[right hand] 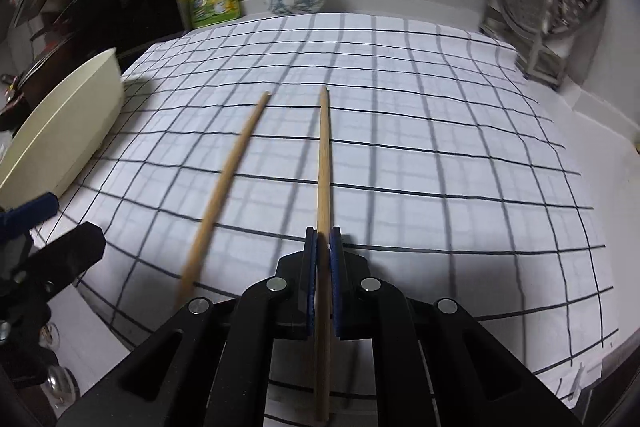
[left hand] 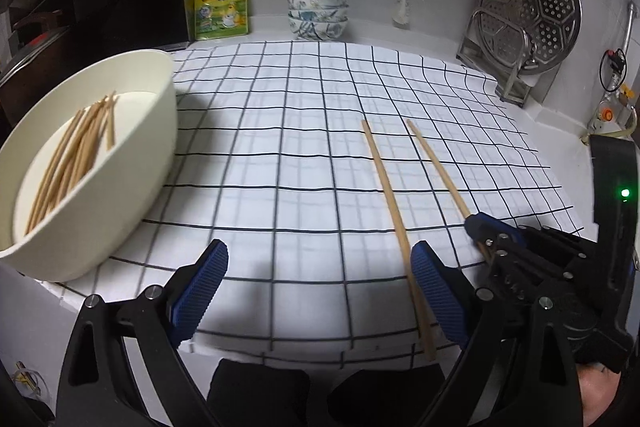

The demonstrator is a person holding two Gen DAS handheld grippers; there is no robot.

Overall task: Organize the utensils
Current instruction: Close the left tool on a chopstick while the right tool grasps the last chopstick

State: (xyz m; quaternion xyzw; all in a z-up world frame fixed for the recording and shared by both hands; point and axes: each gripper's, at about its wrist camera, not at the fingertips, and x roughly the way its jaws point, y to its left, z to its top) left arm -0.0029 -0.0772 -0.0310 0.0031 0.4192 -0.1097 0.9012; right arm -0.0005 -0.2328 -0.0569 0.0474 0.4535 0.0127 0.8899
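Observation:
Two wooden chopsticks lie on the checked cloth. My right gripper is shut on the right chopstick, its blue pads pressing either side of the stick near its lower end. The left chopstick lies loose beside it. In the left wrist view my left gripper stands open above the cloth's near edge, with the loose chopstick passing just inside its right finger. The right gripper holds the other chopstick there. A cream oval tub at the left holds several chopsticks.
Stacked patterned bowls and a yellow pouch stand at the back wall. A metal steamer rack on a stand is at the back right. A dark stove area borders the tub on the left.

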